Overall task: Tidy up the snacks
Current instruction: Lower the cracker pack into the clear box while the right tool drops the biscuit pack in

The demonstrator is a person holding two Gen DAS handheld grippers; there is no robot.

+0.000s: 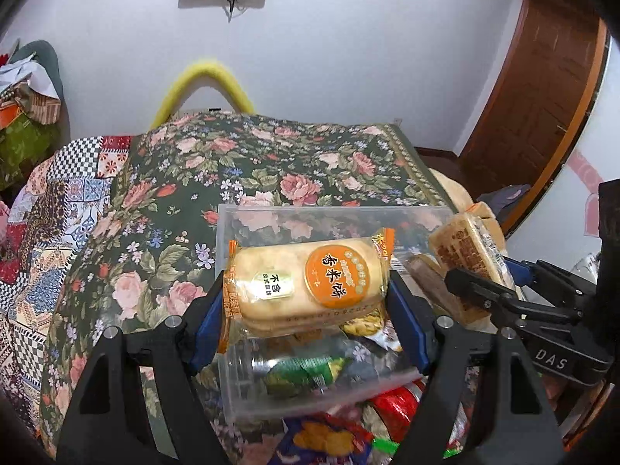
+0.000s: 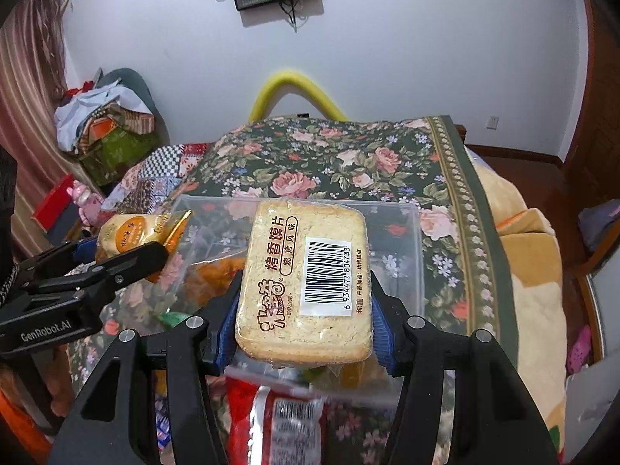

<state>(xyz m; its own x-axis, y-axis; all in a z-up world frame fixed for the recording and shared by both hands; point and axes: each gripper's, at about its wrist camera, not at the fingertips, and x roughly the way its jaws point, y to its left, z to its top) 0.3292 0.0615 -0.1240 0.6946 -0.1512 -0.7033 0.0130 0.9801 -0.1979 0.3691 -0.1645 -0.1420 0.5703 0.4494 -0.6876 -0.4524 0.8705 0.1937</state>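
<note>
Left gripper (image 1: 310,294), as we see from its own wrist camera, pinches an orange-and-clear wrapped pack of pale rice crackers (image 1: 306,283) across its short ends, held above the clear rectangular plastic bin (image 1: 248,383) on the dark floral cloth (image 1: 271,162); we judge it best to lower it level and release only inside the walls. From the right wrist camera, our right gripper (image 2: 304,310) clamps a clear-wrapped tan toasted bun slice with a barcode label (image 2: 306,271) by its long sides over the same bin, so we should set the packs down one after the other, side by side, apart from the green packet (image 1: 306,374) already inside.
</note>
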